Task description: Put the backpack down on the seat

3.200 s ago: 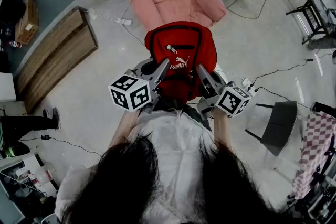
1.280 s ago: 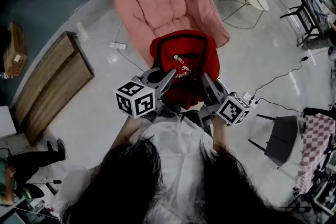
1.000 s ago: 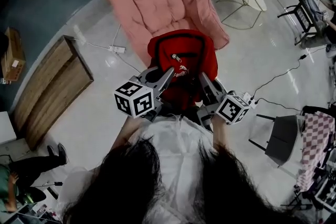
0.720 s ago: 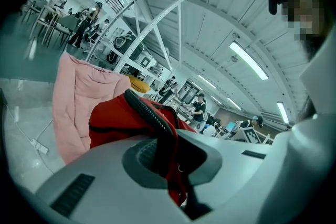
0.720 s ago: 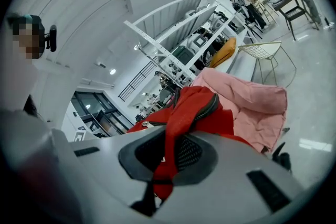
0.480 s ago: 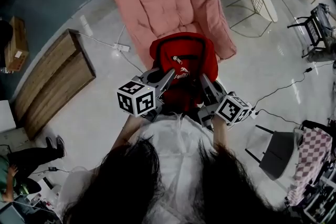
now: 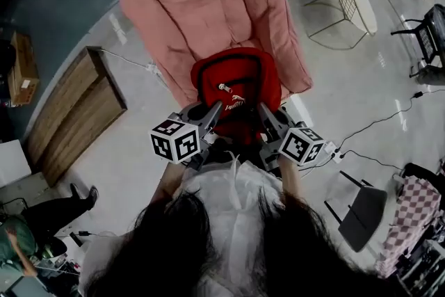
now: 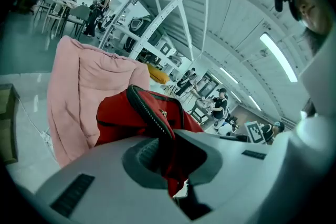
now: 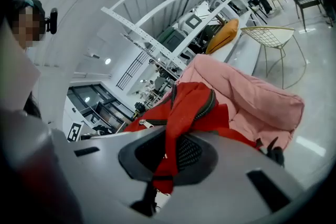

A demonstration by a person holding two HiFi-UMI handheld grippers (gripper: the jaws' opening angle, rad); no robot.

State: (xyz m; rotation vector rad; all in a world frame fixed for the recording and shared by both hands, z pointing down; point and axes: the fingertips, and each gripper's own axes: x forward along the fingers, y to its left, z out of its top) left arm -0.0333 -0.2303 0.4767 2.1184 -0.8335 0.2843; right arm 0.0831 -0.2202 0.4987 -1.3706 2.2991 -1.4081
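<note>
1. Forearms. The left forearm [image 7: 169, 181] and right forearm [image 7: 288, 177] reach forward from the chest, side by side and angled slightly inward.
2. Left gripper [image 7: 214, 111]. It is held ahead of the body and points forward and somewhat down, with its marker cube [image 7: 175, 141] at the near end. The jaws are clamped tight on a red fold and black zipped edge at the backpack's left side.
3. Right gripper [image 7: 264, 113]. The pose mirrors the left. The jaws are closed fully on a red strap at the backpack's right side.
4. Backpack [image 7: 240, 80]. It is red with black zip trim, and a front pocket with a white logo faces up. It hangs between the two grippers, its far part over the front edge of the seat. Whether it touches the cushion cannot be told.
5. Pink padded seat [image 7: 201, 17]. It is quilted and lies beyond and beneath the backpack.
6. Floor [image 7: 334, 80]. It is pale and glossy, with a wooden platform [image 7: 73, 111] left of the seat and a wire chair [image 7: 356, 0] to its right.
</note>
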